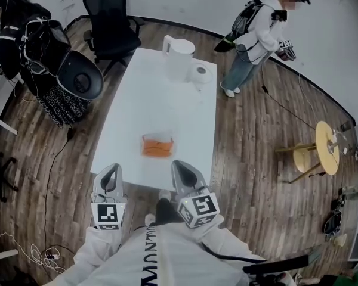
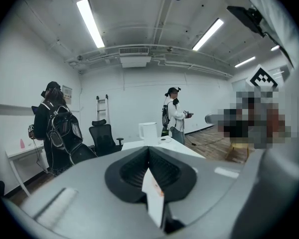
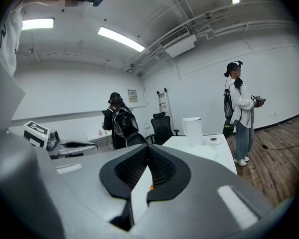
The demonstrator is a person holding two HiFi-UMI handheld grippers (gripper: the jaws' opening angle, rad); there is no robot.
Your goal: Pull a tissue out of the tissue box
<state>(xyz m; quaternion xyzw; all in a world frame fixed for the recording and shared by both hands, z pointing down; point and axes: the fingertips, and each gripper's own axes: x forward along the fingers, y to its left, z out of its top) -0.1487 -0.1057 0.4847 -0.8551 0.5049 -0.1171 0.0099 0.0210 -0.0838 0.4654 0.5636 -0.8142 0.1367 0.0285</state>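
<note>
Tissue box sits on the table, ahead of both sets of jaws and between them, nearer the right gripper. Left gripper and right both have jaws together, nothing in them. Reach not done yet, I'd say. Tip: spread the right jaws before arriving, come down on the slot, pinch only the top sheet, pull straight up. Left can pin the box; it looks light and would likely lift.
</note>
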